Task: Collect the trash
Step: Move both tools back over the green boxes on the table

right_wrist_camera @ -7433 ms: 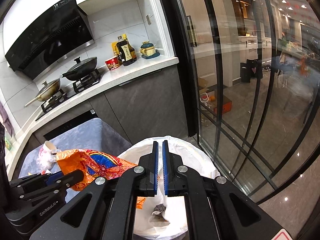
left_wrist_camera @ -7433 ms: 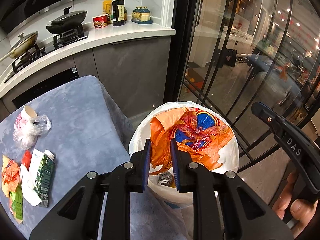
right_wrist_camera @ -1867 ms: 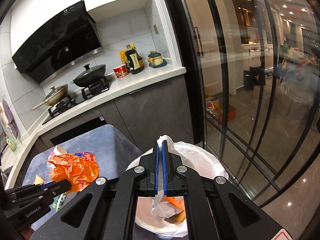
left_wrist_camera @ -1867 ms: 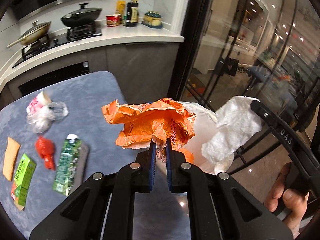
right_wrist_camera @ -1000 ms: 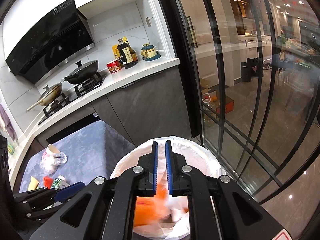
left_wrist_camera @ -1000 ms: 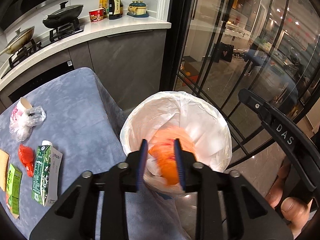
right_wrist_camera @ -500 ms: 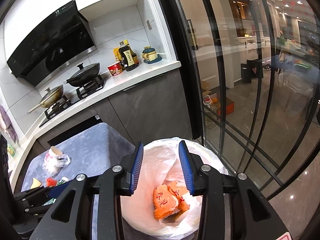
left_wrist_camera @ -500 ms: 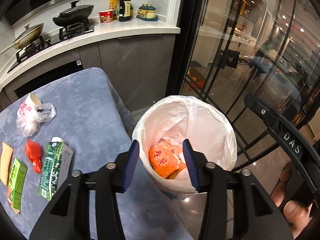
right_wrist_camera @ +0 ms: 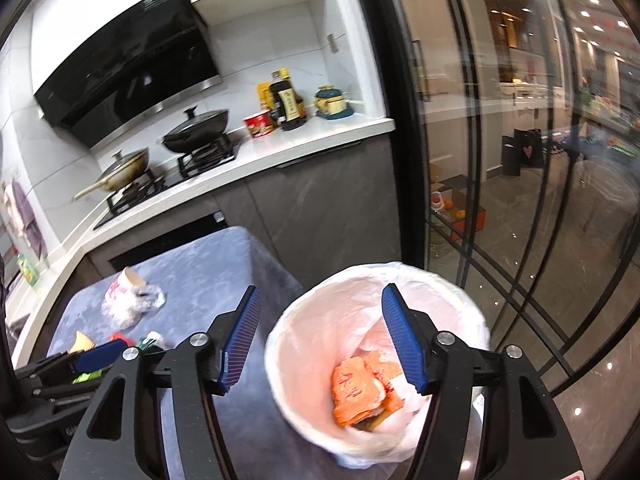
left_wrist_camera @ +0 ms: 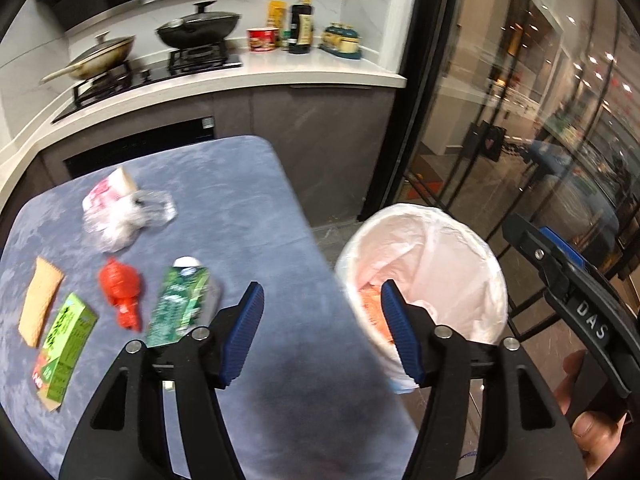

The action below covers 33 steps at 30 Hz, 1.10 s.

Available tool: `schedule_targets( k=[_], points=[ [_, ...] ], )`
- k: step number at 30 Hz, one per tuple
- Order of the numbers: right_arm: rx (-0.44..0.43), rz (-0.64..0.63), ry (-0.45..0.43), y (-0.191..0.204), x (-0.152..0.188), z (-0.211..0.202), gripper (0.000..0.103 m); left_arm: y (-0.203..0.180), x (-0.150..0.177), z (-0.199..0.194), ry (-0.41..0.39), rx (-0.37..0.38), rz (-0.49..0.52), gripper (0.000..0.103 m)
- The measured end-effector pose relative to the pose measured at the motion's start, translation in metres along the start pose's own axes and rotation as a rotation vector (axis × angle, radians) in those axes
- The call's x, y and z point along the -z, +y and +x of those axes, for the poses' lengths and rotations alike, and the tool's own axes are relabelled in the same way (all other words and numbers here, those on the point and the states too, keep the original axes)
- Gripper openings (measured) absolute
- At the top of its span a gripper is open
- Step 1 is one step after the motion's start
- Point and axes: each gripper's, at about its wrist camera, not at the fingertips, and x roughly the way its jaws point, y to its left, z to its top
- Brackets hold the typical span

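The white-lined trash bin (left_wrist_camera: 472, 240) (right_wrist_camera: 460, 296) stands beside the table's right edge, with the orange plastic bag (right_wrist_camera: 356, 392) lying inside. My left gripper (left_wrist_camera: 322, 330) is open and empty over the table edge, left of the bin. My right gripper (right_wrist_camera: 320, 340) is open and empty above the bin. On the blue table (left_wrist_camera: 224, 208) lie a green carton (left_wrist_camera: 178, 306), a red wrapper (left_wrist_camera: 120, 292), a green box (left_wrist_camera: 64, 344), a tan packet (left_wrist_camera: 40, 306) and a paper cup in clear plastic (left_wrist_camera: 120, 212).
A kitchen counter (left_wrist_camera: 256, 72) with pans and bottles runs behind the table. Glass sliding doors (right_wrist_camera: 520, 160) stand to the right of the bin. My right gripper's body (left_wrist_camera: 572, 300) shows at the left wrist view's right edge.
Both grippers have opened wide. The orange bag has dropped into the bin. My left gripper has swung left from the bin toward the table.
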Motion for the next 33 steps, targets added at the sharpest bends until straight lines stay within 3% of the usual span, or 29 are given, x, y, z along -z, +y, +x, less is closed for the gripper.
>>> schedule_targets(
  k=[16,25,30,33],
  points=[
    [-0.117,-0.128,0.088,0.113,0.039,0.013,0.07,0.138,0.033,-0.039,-0.034,-0.198,-0.159,0.074],
    [-0.177,-0.185,0.149,0.172,0.066,0.025,0.071,0.226,0.065,-0.052,-0.006,-0.311,-0.253,0.076],
    [-0.188,-0.207,0.183,0.196,0.08,0.035,0.071,0.256,0.082,-0.055,0.008,-0.328,-0.28,0.085],
    [-0.188,-0.215,0.207,0.21,0.089,0.043,0.071,0.262,0.09,-0.052,0.023,-0.333,-0.269,0.086]
  ],
)
